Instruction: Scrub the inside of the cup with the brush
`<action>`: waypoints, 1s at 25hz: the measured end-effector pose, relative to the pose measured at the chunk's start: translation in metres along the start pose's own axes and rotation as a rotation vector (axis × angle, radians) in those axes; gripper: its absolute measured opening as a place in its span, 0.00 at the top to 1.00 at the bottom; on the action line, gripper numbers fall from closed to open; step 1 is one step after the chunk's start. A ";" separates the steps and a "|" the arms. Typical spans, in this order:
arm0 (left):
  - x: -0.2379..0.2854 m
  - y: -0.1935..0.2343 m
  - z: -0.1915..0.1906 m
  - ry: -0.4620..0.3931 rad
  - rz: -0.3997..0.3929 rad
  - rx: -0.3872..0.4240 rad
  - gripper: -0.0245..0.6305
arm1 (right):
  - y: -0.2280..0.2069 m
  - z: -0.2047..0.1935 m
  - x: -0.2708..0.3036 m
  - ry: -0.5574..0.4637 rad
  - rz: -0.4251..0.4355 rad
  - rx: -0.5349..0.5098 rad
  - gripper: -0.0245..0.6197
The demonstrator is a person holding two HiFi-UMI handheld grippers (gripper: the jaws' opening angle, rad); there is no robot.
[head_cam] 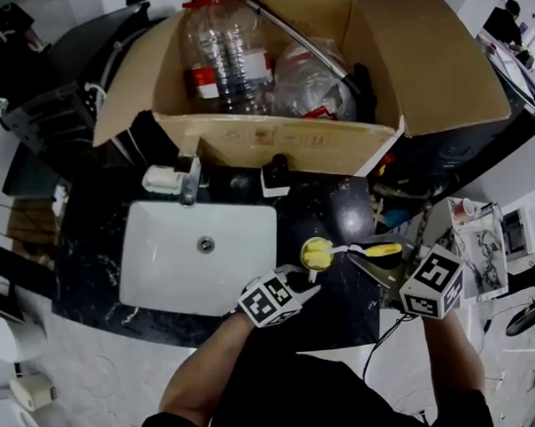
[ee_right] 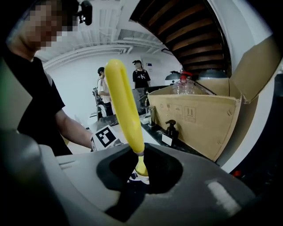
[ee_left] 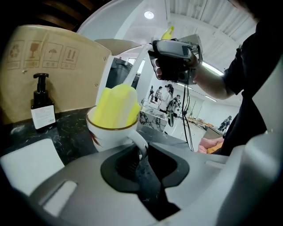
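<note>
The cup (head_cam: 309, 266) stands upright on the black countertop (head_cam: 338, 205), just beside the right edge of the white sink (head_cam: 163, 257) and in front of the cardboard box (head_cam: 438, 59). Its mouth looks up and its handle points back toward the person. The yellow foam head (ee_left: 116, 106) of the brush (head_cam: 382, 249) already sits inside the cup and stands a little above the rim.

The long axis of the brush goes from the cup up and away to the person's right. The head is low in the cup, and the yellow grip is high at the right gripper (head_cam: 376, 261). So the brush leans instead of standing straight in the cup.

The left gripper (ee_left: 141, 159) comes to the cup from the person's side, and its jaws are pressed on the cup's handle, so the cup is held steady. The jaws of the right gripper (ee_right: 139, 170) are closed on the lower end of the brush grip.

I judge that the coming scrub must follow this leaning axis: the right hand pushes and turns the head down along the inner wall, while the left hand keeps the cup from tipping toward the sink
</note>
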State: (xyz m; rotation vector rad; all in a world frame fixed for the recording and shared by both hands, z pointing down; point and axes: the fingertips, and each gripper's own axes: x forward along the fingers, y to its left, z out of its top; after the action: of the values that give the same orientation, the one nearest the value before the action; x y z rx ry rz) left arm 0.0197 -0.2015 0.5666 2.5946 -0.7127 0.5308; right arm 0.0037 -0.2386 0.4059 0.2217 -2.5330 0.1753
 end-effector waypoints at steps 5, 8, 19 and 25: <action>-0.001 0.000 0.000 0.026 -0.001 0.037 0.85 | 0.000 -0.003 0.006 -0.027 -0.123 -0.155 0.90; 0.001 -0.002 -0.002 0.062 0.005 0.092 0.85 | 0.002 -0.005 0.010 0.026 -0.163 -0.242 0.90; 0.003 -0.003 -0.003 0.067 0.000 0.092 0.84 | 0.011 -0.018 -0.009 0.308 -0.071 -0.315 0.90; 0.003 -0.004 -0.004 0.068 -0.004 0.072 0.84 | 0.011 -0.024 -0.003 0.267 -0.004 -0.176 0.90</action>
State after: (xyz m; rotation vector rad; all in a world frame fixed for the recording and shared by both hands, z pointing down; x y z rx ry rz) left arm 0.0229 -0.1973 0.5705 2.6293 -0.6777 0.6520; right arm 0.0170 -0.2238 0.4230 0.1247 -2.2665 -0.0196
